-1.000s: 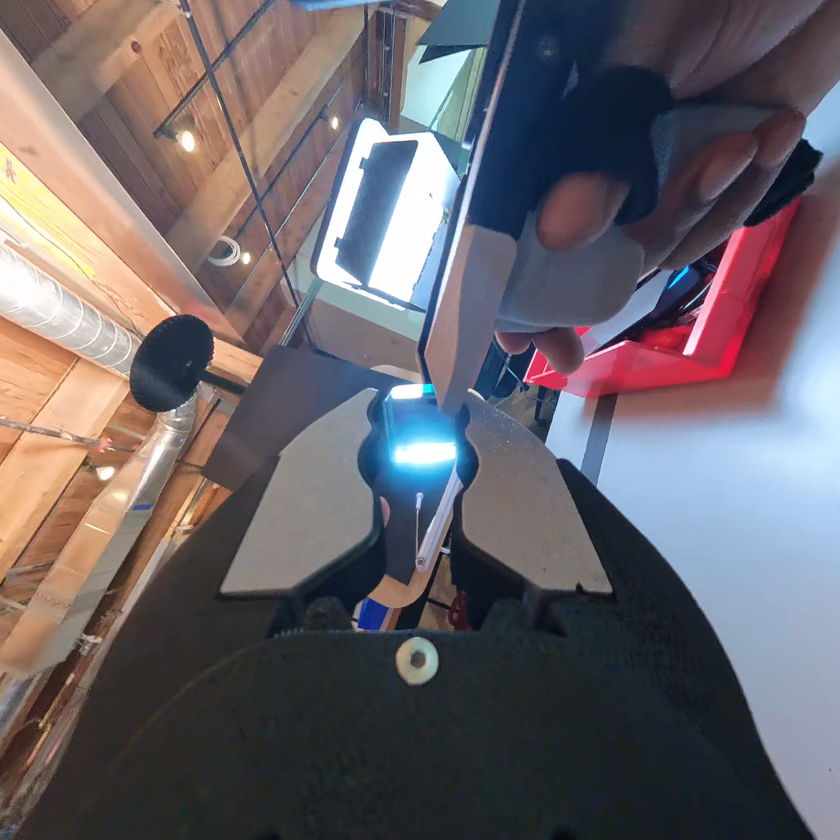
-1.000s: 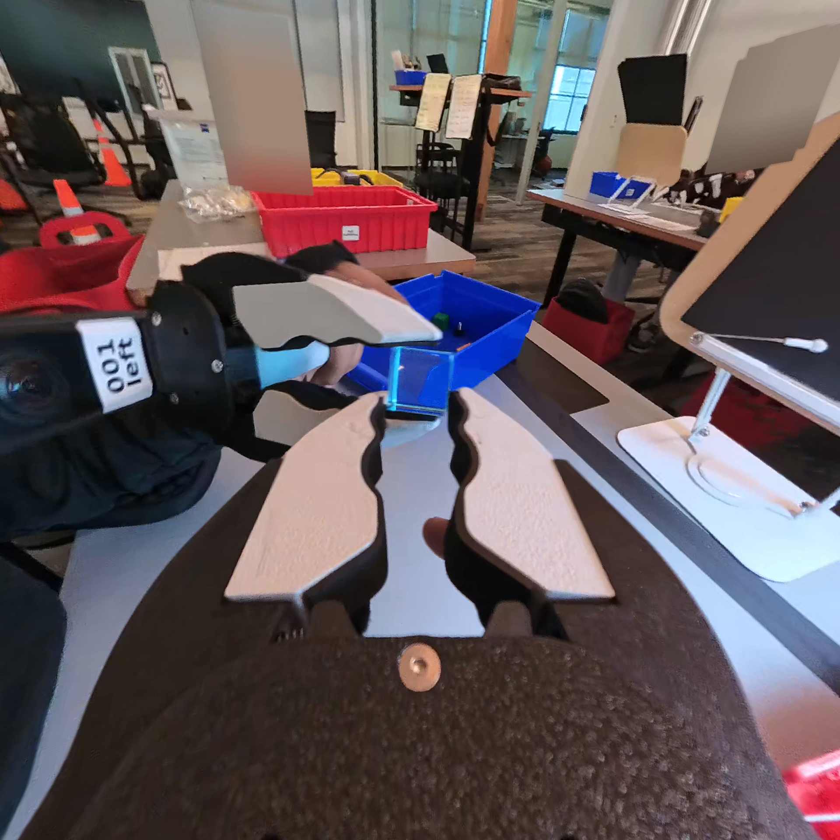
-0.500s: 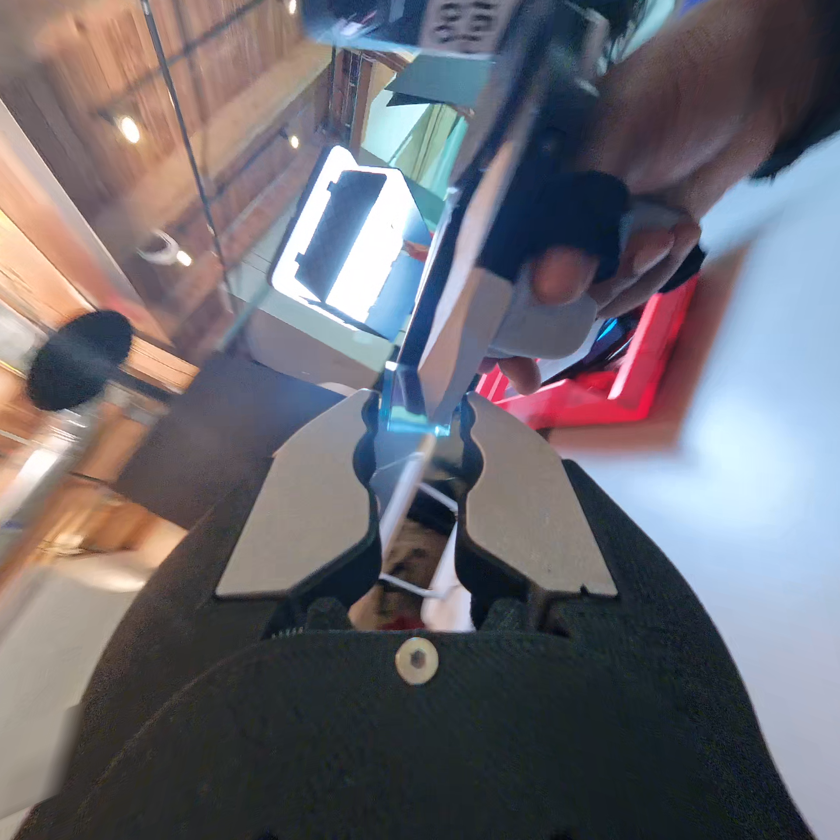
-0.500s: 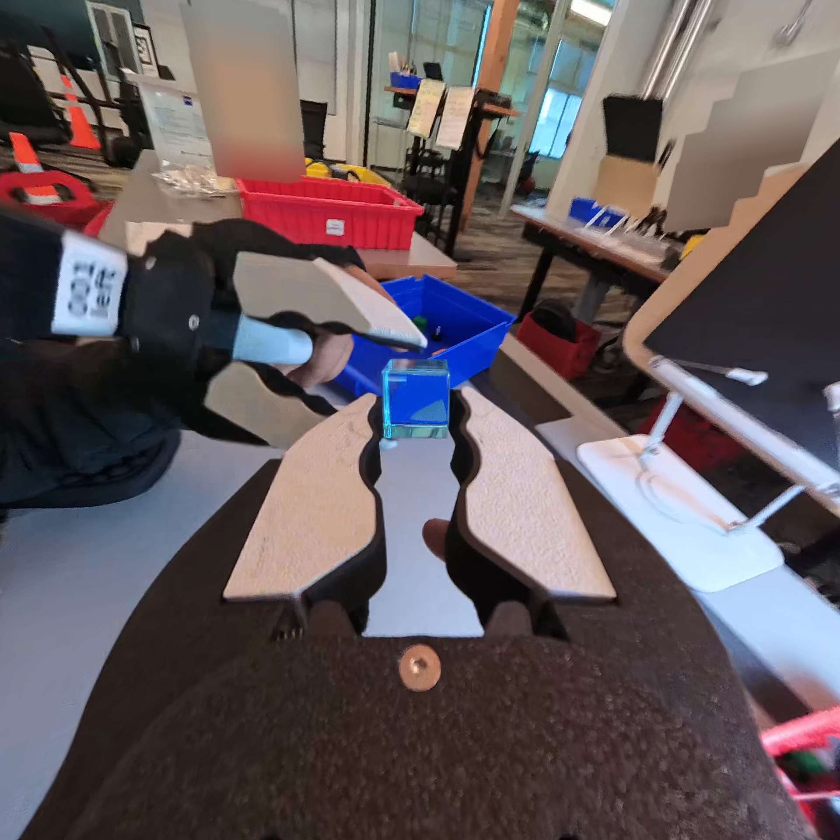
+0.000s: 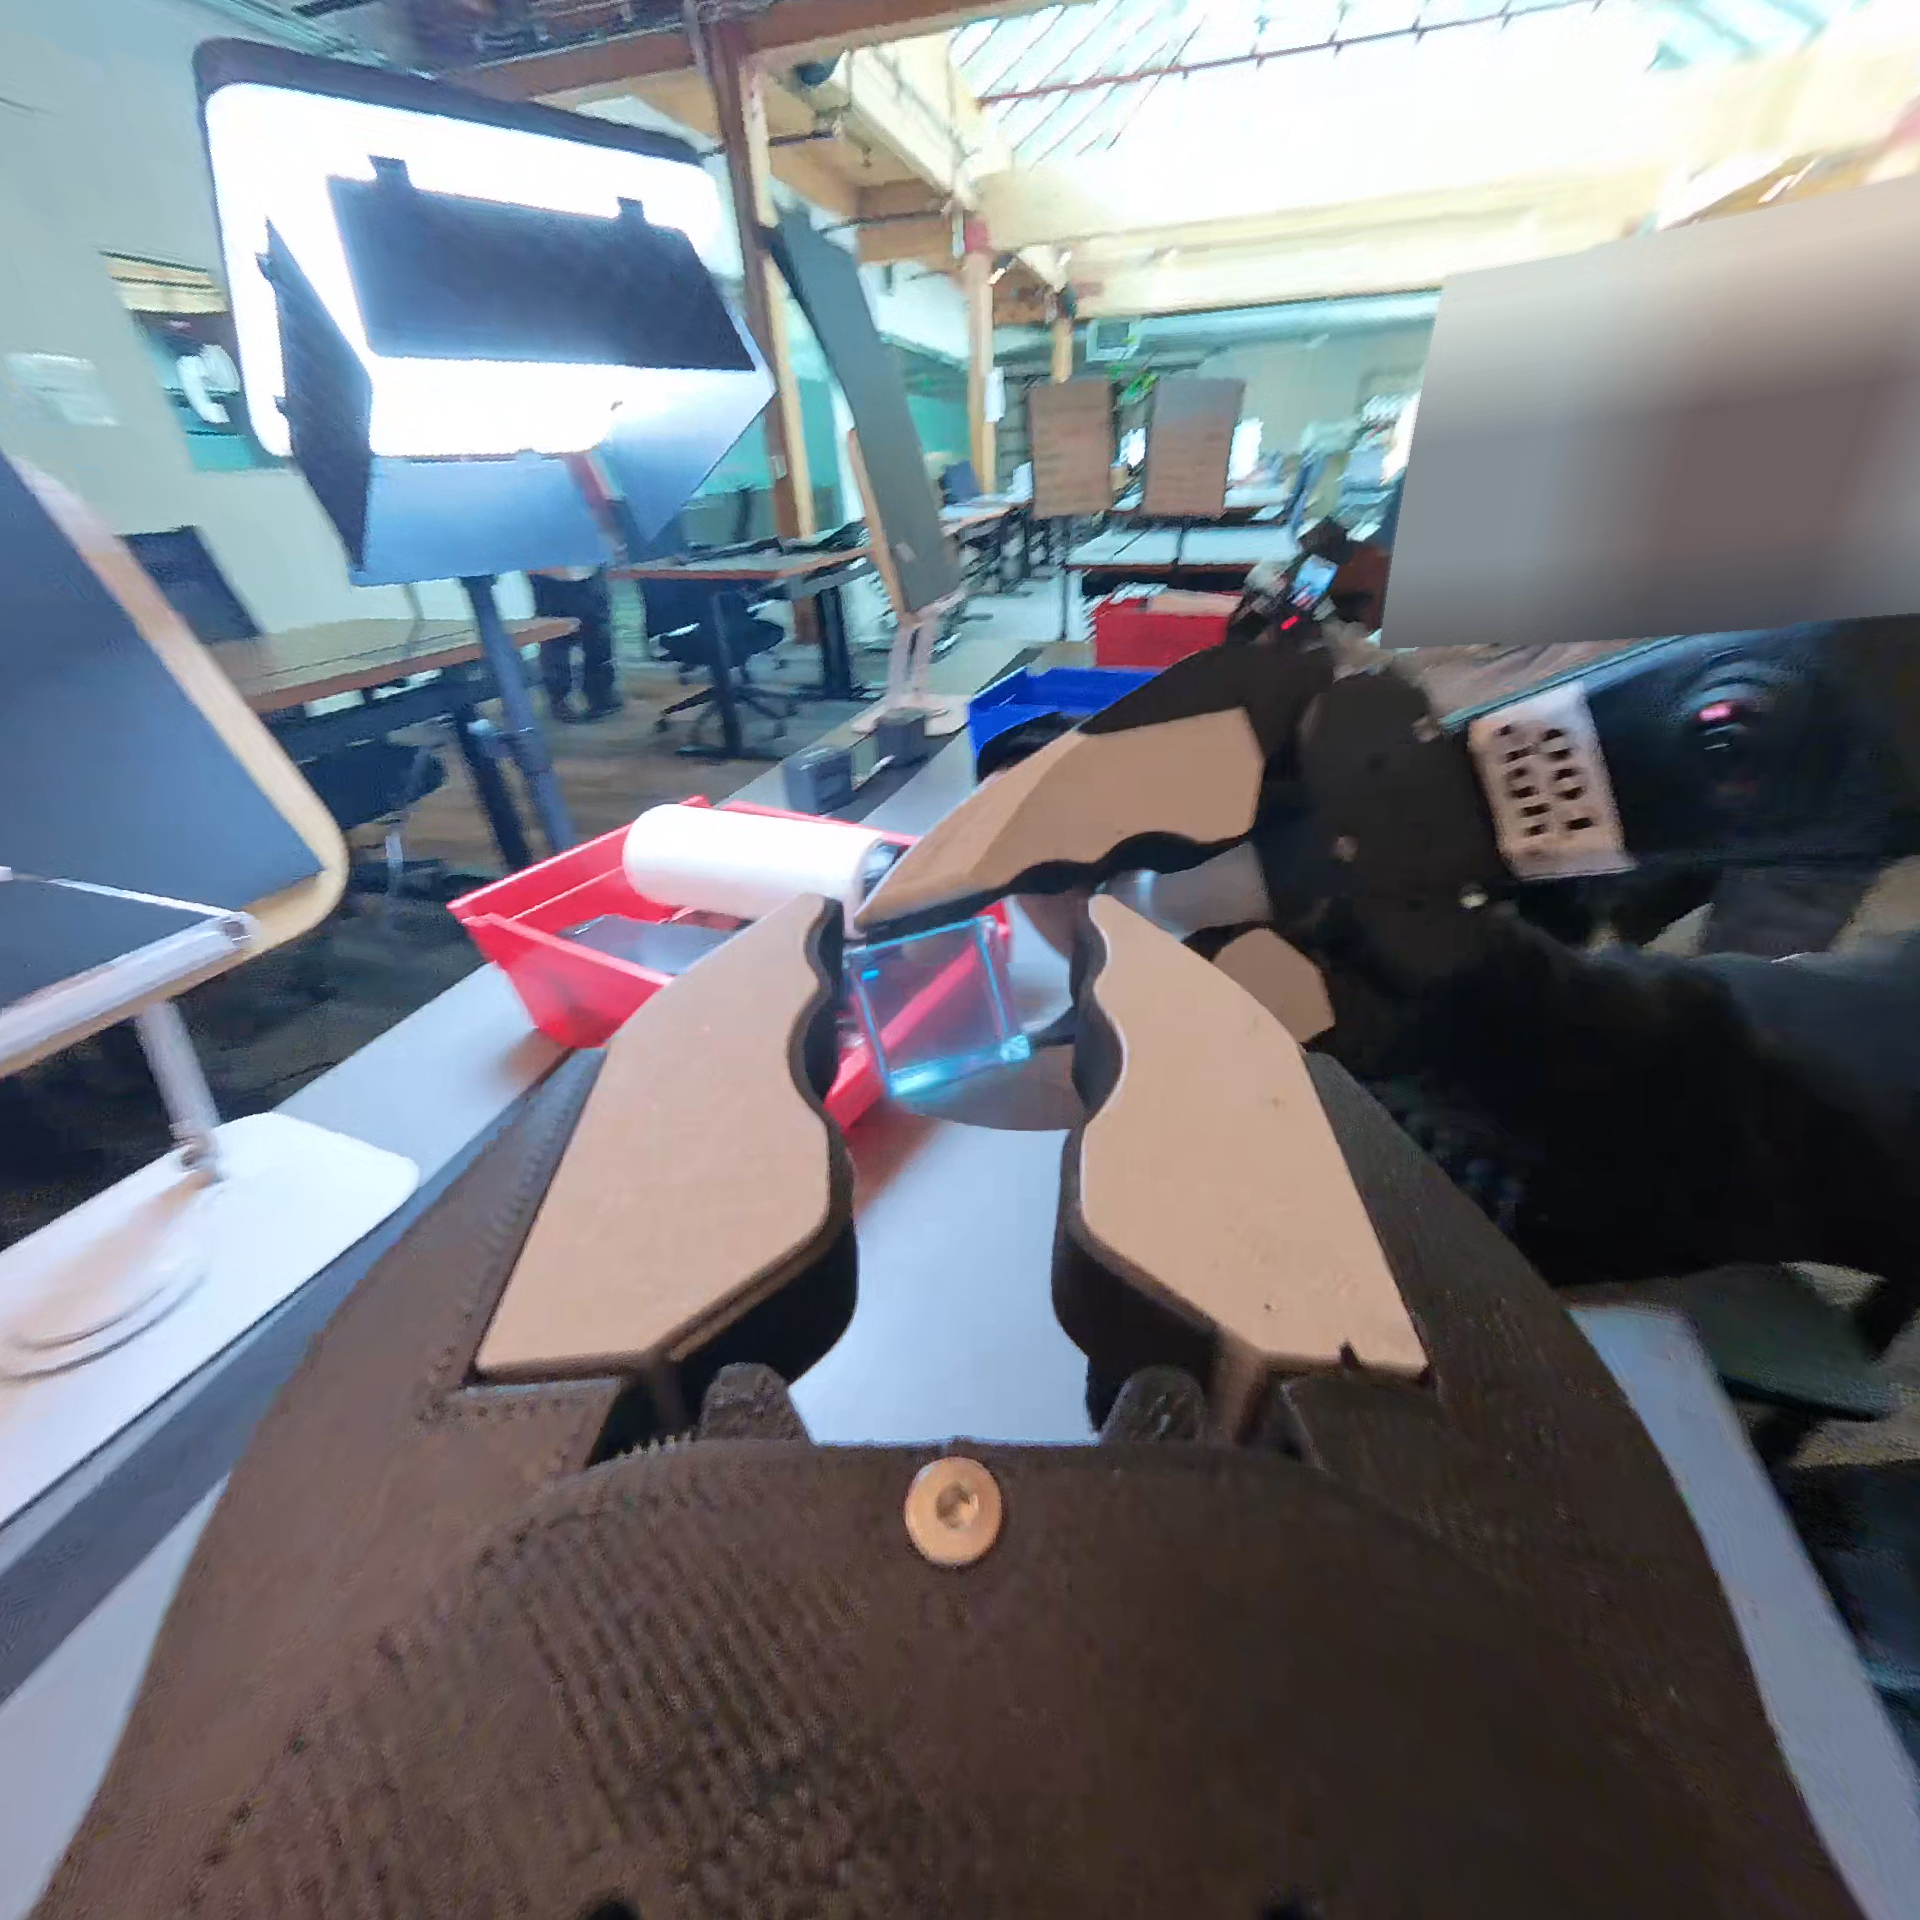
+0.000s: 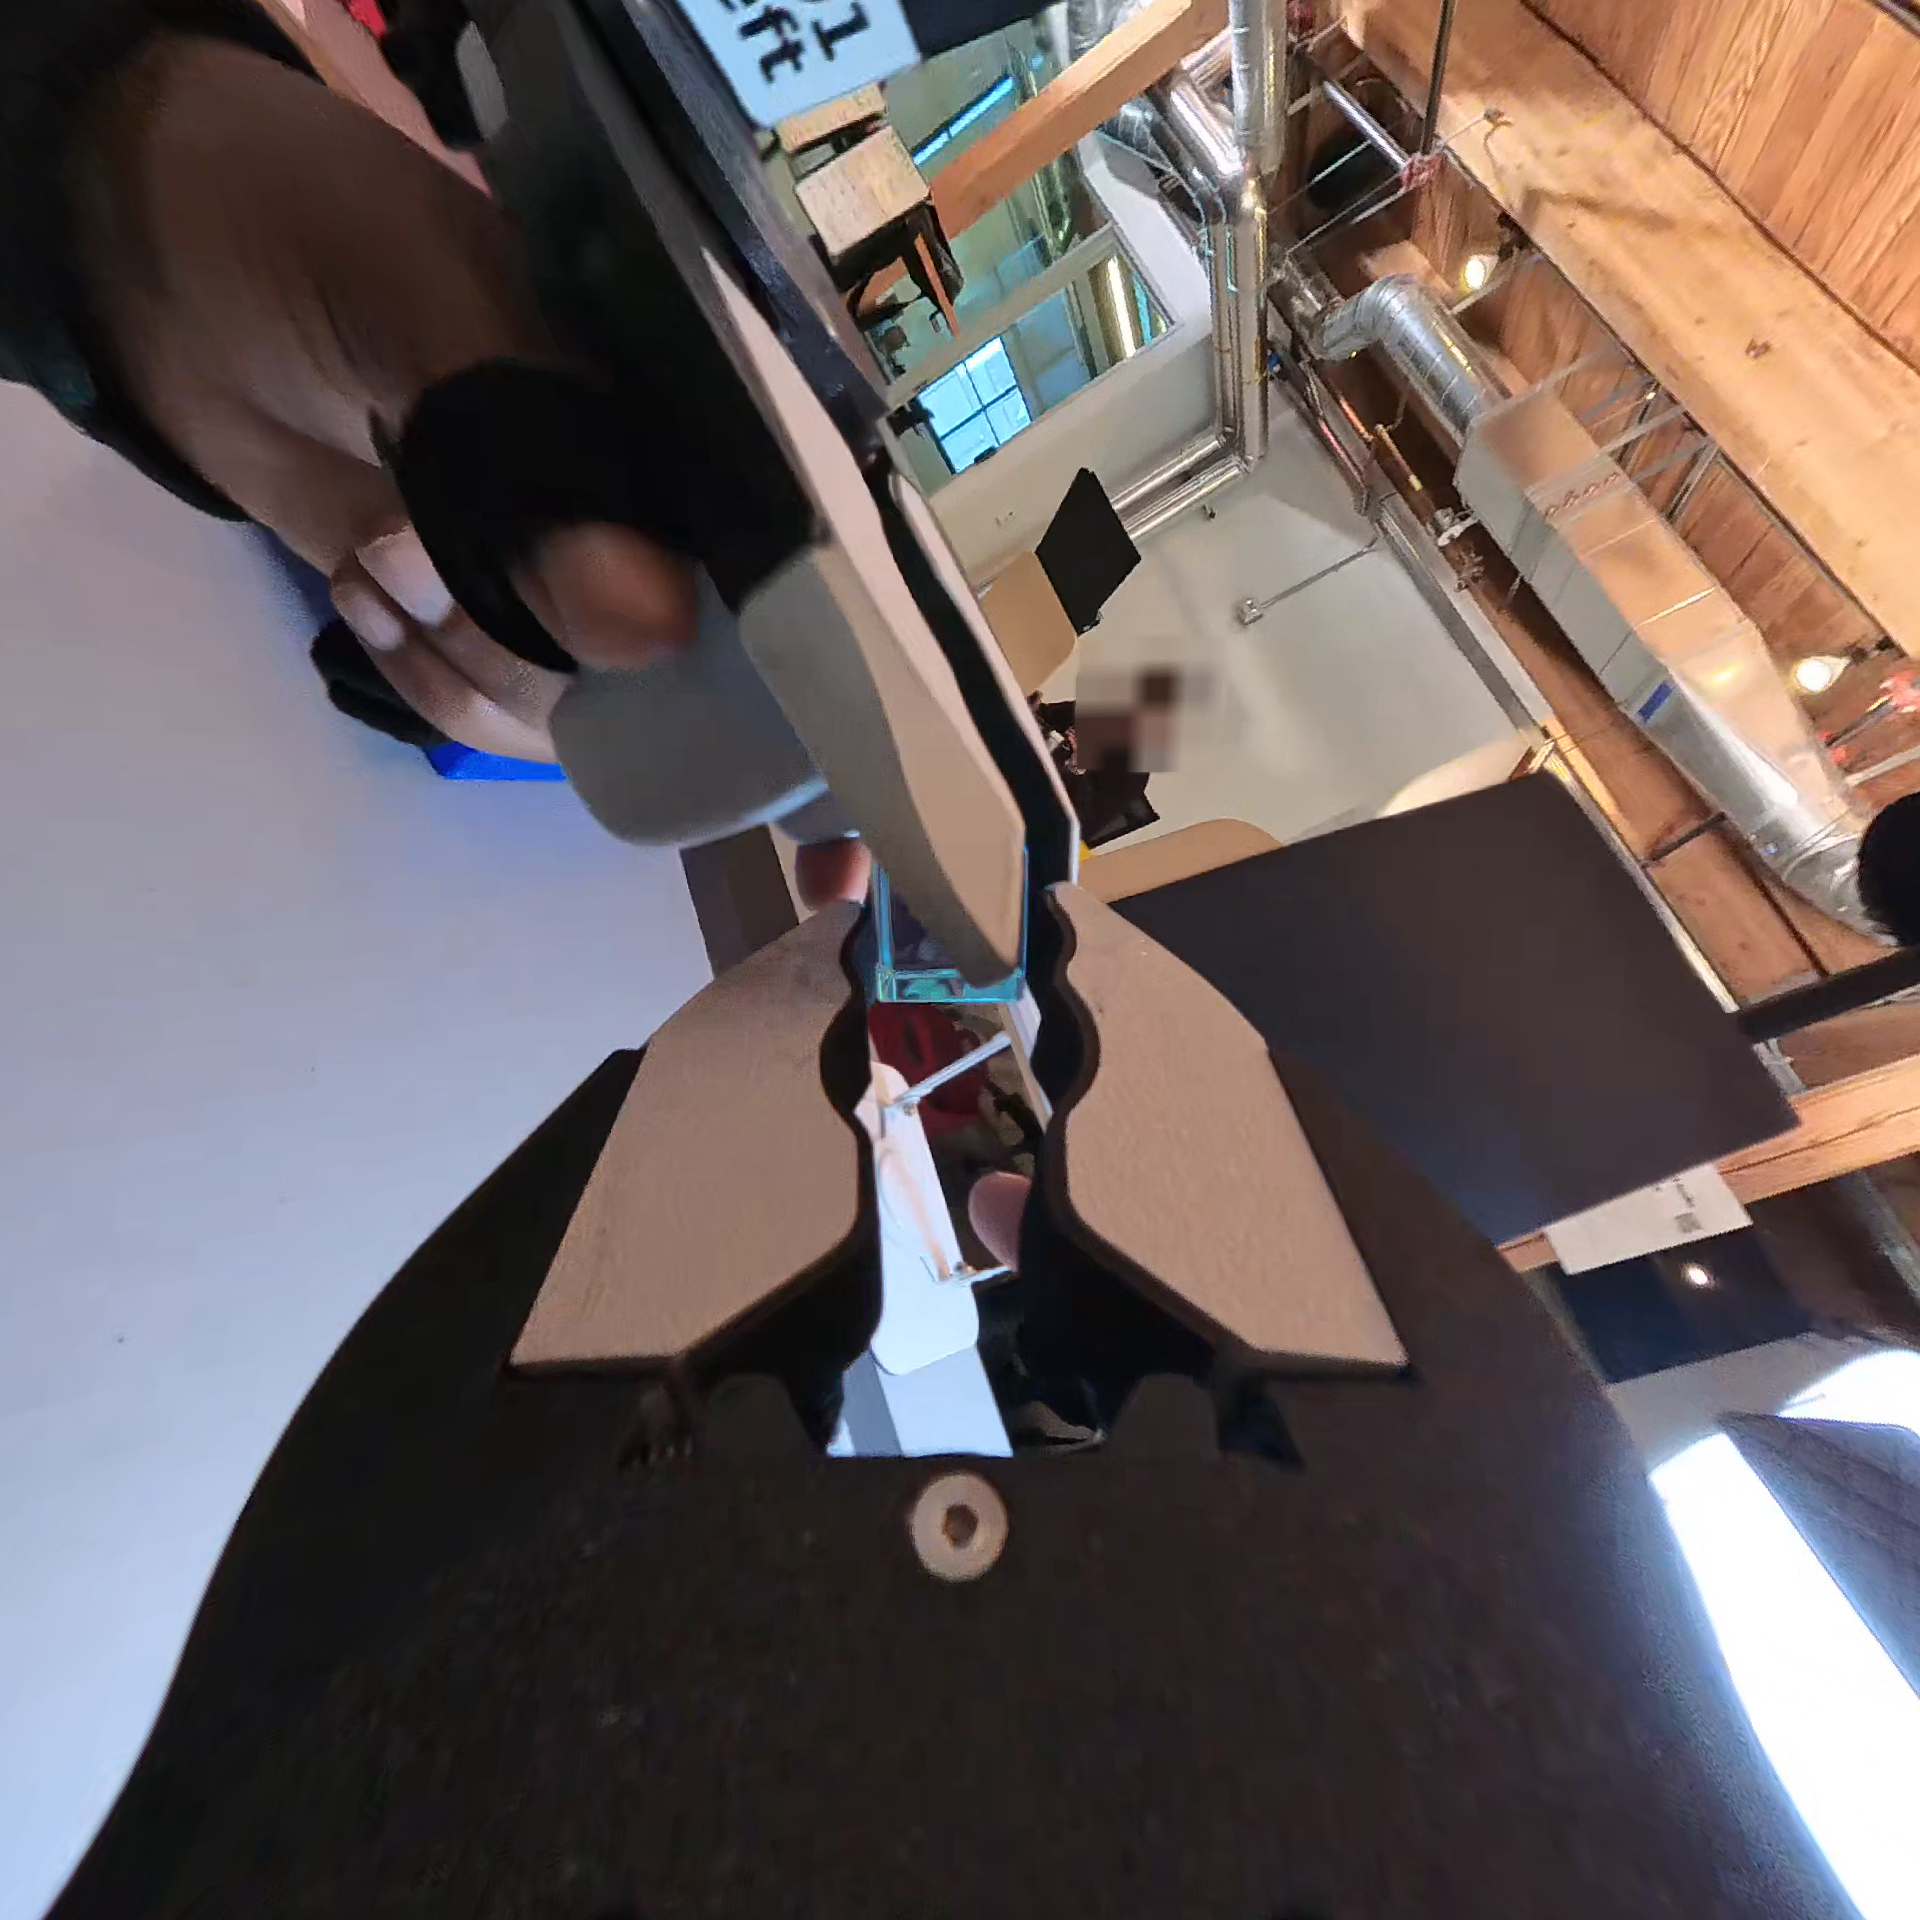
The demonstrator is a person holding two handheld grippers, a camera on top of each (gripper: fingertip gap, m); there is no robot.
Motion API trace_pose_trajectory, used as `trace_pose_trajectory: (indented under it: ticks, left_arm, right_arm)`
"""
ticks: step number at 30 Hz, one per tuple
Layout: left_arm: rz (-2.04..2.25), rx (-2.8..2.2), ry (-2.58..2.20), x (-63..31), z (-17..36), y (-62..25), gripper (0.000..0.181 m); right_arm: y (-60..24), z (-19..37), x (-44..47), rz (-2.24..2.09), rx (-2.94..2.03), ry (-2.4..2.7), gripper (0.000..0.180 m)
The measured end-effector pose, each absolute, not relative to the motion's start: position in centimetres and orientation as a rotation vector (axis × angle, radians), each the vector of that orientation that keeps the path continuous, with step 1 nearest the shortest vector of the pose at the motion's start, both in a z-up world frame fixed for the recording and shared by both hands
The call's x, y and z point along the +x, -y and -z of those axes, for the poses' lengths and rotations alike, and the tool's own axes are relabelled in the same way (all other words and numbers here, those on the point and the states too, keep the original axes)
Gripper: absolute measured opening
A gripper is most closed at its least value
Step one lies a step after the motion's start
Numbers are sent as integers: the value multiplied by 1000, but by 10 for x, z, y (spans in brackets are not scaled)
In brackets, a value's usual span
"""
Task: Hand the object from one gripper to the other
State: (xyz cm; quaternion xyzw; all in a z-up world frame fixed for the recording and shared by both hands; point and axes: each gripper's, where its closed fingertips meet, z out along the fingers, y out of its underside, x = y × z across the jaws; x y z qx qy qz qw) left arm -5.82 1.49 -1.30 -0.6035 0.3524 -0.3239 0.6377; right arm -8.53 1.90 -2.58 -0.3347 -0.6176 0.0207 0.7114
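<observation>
Clear blue-tinted cube (image 5: 940,1003) hung over the grey table (image 5: 935,1299), with bare tabletop beneath it. At the left, by the table's edge, we saw a white stand base (image 5: 239,1195), then a red plastic bin (image 5: 540,956) holding a white roll (image 5: 748,857) just behind the cube. We held the left gripper (image 5: 956,935) spread wide, the cube close against its left finger and clear of its right one. The right gripper (image 6: 961,925), reaching in from the right, gripped the cube.
</observation>
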Motion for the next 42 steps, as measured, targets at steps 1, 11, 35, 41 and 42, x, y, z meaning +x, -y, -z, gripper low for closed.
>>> trace_pose_trajectory:
  ticks: [1,11,35,41,42]
  left_arm:
    - [680,-1390,-806,-60,15,-18,39]
    - [560,-1396,-832,-67,14,-20,30]
    - [1439,-1338,-648,-67,-7,1,30]
    - [956,-1496,-711,-60,18,-17,41]
    - [877,-1510,-724,-59,23,-21,38]
  right_arm:
    - [-18,26,-86,-31,-729,1371,28]
    - [-22,19,-79,142,-653,1347,27]
    - [-7,1,-67,-77,-705,1348,28]
    - [-28,21,-75,189,-752,1381,28]
    - [-27,24,-77,195,-746,1391,28]
